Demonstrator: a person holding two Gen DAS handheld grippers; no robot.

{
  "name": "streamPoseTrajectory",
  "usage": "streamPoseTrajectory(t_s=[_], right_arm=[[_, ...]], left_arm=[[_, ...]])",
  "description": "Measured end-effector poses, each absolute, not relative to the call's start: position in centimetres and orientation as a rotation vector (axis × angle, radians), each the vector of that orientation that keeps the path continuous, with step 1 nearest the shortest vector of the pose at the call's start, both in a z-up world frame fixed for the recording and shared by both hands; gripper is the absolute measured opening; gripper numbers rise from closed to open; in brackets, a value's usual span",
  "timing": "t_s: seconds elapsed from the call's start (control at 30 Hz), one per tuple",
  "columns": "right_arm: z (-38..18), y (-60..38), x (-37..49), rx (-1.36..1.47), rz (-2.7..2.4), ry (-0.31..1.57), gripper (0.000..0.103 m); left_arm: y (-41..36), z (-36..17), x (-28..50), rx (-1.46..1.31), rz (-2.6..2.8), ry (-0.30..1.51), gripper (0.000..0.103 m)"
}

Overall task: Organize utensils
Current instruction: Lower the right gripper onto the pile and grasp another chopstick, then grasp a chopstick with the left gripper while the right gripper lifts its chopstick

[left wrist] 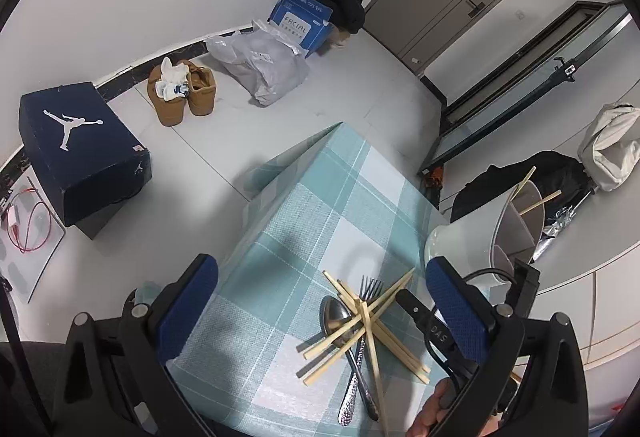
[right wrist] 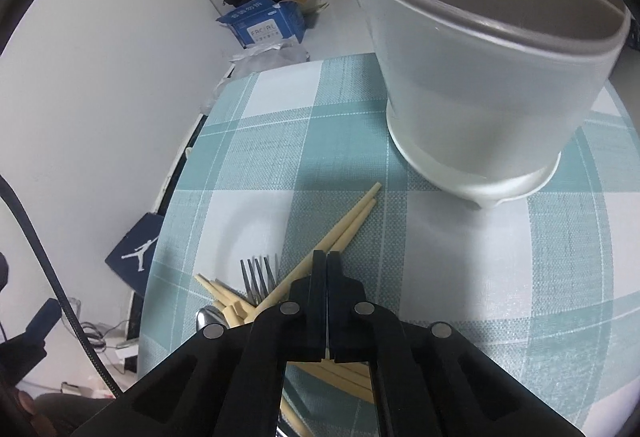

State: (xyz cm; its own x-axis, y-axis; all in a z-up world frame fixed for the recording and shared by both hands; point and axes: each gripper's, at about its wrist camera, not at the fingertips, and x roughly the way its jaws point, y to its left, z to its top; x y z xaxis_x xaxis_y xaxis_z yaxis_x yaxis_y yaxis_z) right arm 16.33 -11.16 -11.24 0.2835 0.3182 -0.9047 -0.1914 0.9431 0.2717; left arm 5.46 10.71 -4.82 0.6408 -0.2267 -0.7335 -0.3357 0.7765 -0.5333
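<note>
Left gripper: jaws spread wide, filling the lower part of the left wrist view; blue-padded fingers stand well apart at lower left and lower right, nothing between them in their grasp.
Right gripper: jaws pressed together at lower centre of the right wrist view, black fingers touching along their length; whether anything is pinched between the tips cannot be told.
Right gripper in the left wrist view: black tip reaches in from the lower right.
Hand: bare skin at the bottom right edge of the left wrist view, wrapped on the black handle.
</note>
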Motion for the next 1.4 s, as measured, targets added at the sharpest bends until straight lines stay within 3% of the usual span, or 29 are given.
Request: streamPoseTrajectory(t_s=[0.2, 0.47, 0.67, 0.9, 0.97, 1.03, 1.07, 1.4], right_arm=[[-11.2, -11.7, 16.1, 0.148, 0.346, 1.247, 0.0], [-10.9, -10.4, 15.4, 0.147, 0.431, 1.277, 0.009], [-10.0, -7.7, 13.6, -0.009, 0.551, 1.25, 0.027], [-10.4, -5.0, 12.1, -0.248, 0.593, 1.21, 0.027], [-10.6, -4.4, 11.4, -0.316, 0.583, 1.187, 0.023], [-10.6, -4.1, 10.9, -0.361, 0.586, 1.168, 0.008], [-10.7, -4.0, 11.0, -0.369, 0.586, 1.165, 0.007], [-7.9, -8.5, 12.7, -0.17, 0.566, 1.118, 0.006]], left_arm=[[10.9, -4.8, 5.2, -0.72, 0.069, 0.89, 0.102], [11.4, -4.8, 5.0, -0.739, 0.082, 0.879, 0.102], [12.3, -4.9, 4.8, -0.786, 0.097, 0.868, 0.102], [13.3, -5.1, 4.5, -0.835, 0.126, 0.858, 0.102], [13.7, -5.2, 4.4, -0.853, 0.145, 0.859, 0.102], [14.0, -5.3, 4.3, -0.874, 0.149, 0.851, 0.102], [14.1, -5.3, 4.2, -0.875, 0.154, 0.85, 0.102], [13.3, -5.5, 4.5, -0.84, 0.161, 0.867, 0.102]])
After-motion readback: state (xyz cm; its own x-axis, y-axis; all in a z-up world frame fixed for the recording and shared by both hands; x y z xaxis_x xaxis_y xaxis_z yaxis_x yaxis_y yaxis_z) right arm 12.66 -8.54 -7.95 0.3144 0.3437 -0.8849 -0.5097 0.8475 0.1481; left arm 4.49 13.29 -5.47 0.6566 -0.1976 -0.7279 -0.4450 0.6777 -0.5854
